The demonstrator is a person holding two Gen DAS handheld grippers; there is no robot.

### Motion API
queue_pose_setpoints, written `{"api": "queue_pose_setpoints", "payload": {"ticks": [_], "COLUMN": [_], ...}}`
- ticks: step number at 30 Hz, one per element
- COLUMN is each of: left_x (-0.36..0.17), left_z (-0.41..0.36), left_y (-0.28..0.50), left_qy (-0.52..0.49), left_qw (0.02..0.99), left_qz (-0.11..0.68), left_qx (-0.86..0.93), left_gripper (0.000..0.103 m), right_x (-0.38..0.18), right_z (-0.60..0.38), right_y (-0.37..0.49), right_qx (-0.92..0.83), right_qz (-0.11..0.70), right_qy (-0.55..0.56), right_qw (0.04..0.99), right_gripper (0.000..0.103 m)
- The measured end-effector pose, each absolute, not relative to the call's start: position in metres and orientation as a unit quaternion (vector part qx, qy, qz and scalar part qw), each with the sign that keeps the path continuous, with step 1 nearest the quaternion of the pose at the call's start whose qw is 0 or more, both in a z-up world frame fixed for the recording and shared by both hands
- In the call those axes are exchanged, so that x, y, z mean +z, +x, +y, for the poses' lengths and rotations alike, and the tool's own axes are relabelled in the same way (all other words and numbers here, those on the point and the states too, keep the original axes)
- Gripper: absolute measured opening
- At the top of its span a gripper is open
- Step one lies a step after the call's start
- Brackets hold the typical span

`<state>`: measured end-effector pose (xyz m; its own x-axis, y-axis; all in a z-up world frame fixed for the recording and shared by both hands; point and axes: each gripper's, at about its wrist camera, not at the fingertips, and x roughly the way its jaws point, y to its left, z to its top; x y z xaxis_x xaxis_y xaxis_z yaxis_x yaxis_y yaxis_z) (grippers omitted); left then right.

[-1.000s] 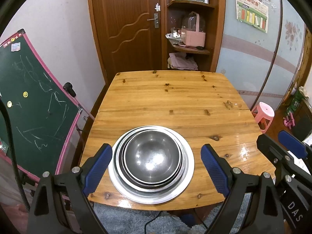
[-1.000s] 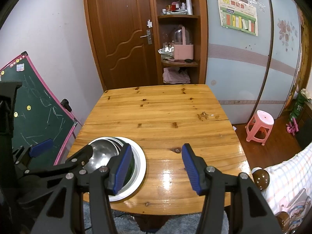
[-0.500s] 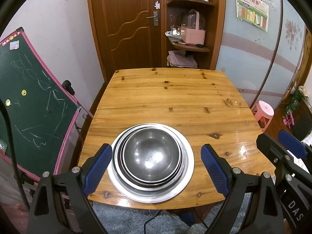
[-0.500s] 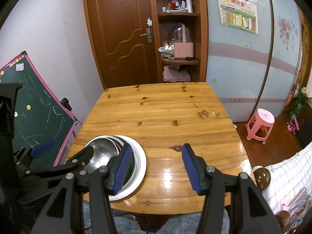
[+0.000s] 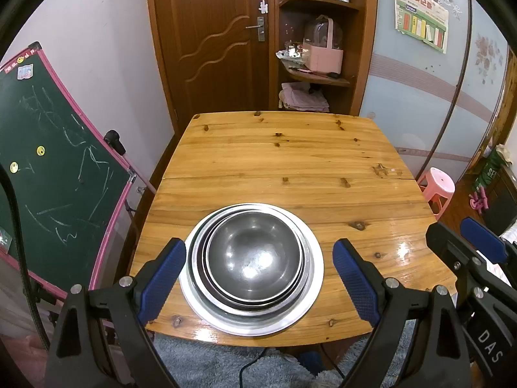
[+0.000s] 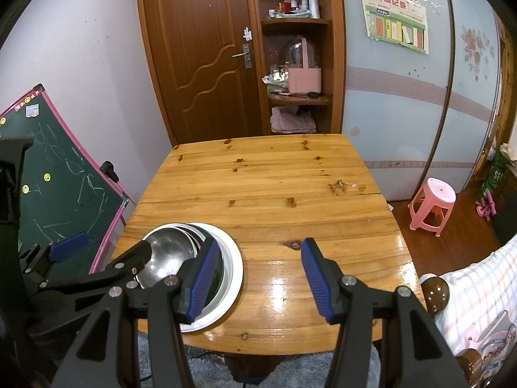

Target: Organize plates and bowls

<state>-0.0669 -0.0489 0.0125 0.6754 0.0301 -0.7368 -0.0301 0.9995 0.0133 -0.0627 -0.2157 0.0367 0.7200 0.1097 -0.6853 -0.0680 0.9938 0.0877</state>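
Near the table's [image 5: 290, 158] front-left edge sits the nested stack of steel bowls [image 5: 253, 255] on a plate [image 5: 310, 304]. Both grippers, left [image 5: 258, 278] and right [image 6: 255, 274], have drawn back slightly, fingers wide apart and empty; stacking looks finished.

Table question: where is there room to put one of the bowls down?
The table is bare wood from the bowl stack to the far edge by the door, and right of the stack toward the pink stool. Only the near-left corner is crowded: stack, left claw, right claw.
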Motion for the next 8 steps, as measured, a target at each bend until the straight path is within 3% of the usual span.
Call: {"api": "queue_pose_setpoints", "payload": {"ticks": [8], "left_x": [0.0124], "left_z": [-0.0490], "left_y": [-0.0673], "left_qy": [-0.001], "left_qw": [0.914], "left_qz": [0.406], "left_qx": [0.019], "left_gripper": [0.091], "right_x": [0.0359], "right_z": [-0.2159], "right_y": [-0.0617], "right_qx": [0.048], "right_qz": [0.373], "right_qy": [0.028], "right_qw": [0.926], "right_gripper": [0.054]}}
